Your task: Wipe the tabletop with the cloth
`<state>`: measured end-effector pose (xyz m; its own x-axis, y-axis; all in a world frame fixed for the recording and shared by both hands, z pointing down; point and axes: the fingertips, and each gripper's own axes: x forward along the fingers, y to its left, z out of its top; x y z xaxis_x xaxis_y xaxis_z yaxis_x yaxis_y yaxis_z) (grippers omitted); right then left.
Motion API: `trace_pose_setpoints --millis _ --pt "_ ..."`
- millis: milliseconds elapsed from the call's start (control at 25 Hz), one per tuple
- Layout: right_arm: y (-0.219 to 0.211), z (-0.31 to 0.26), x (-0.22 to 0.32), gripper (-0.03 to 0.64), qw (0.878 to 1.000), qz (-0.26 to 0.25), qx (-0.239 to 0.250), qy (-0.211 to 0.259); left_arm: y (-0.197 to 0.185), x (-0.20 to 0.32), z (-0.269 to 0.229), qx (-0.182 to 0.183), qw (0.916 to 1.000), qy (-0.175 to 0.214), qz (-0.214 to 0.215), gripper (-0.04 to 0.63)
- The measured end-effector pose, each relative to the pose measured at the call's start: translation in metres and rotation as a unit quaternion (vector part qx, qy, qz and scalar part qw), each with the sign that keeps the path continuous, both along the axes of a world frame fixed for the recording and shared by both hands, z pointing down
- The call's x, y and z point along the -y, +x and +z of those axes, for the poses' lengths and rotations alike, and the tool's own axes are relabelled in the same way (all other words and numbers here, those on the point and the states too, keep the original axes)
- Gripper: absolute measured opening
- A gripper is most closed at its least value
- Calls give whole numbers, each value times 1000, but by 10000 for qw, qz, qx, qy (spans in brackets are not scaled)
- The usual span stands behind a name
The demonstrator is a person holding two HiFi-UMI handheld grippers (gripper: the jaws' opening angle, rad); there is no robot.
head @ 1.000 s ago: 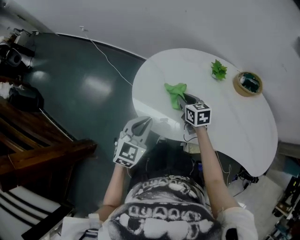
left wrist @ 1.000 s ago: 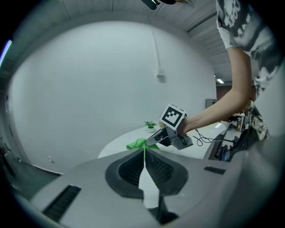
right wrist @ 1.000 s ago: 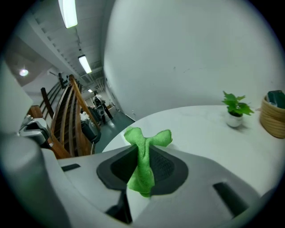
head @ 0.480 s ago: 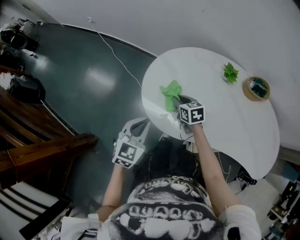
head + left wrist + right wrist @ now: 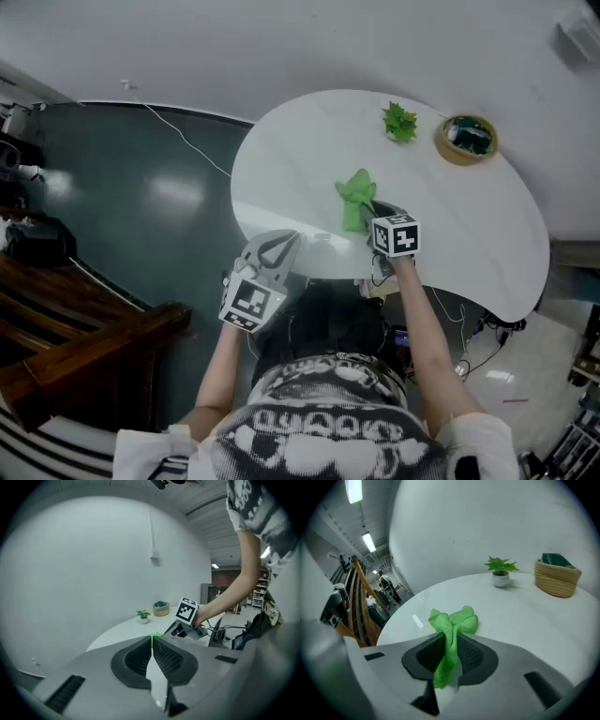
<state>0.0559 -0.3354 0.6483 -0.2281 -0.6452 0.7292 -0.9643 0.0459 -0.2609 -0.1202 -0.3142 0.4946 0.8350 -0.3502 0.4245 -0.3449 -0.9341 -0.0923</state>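
A green cloth (image 5: 356, 195) lies bunched on the white round tabletop (image 5: 300, 159), near its front edge. My right gripper (image 5: 372, 214) is shut on the cloth; in the right gripper view the cloth (image 5: 451, 629) runs pinched between the jaws and bulges out ahead of them. My left gripper (image 5: 282, 244) hangs off the table's front edge, left of the right one, shut with nothing in it. The left gripper view looks across the tabletop (image 5: 126, 631) at the right gripper's marker cube (image 5: 187, 610) and a sliver of cloth (image 5: 154, 634).
A small potted plant (image 5: 400, 122) and a woven basket (image 5: 466, 139) stand at the table's far right. A white cable (image 5: 183, 141) trails over the dark floor at left. Wooden furniture (image 5: 84, 337) stands lower left. Cables and gear (image 5: 469, 347) lie under the table's right side.
The right gripper has dragged the cloth rightward along the table's front part. The head camera has swung too, so the table sits more to the left. The left gripper holds its place.
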Motion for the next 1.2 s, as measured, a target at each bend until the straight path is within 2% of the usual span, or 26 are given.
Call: trace_pose_setpoints --millis 200,440,760,960,1200 --pt "90 1 -61 78 9968 799 -103 -2 76 -27 -6 -14 9967 162 800 9" --pt "208 9 -151 78 9890 1444 -314 -104 165 -77 -3 -200 9939 -12 1085 9" --pt "364 20 -297 78 9677 2418 -594 -402 285 -167 -1 -349 9856 -114 1650 9" --pt "435 23 -373 78 9542 2831 -781 -567 333 -213 -1 -332 9806 -117 1930 9" --pt "496 23 -440 78 9430 3128 -940 -639 362 -246 2 -180 9781 -112 2070 9"
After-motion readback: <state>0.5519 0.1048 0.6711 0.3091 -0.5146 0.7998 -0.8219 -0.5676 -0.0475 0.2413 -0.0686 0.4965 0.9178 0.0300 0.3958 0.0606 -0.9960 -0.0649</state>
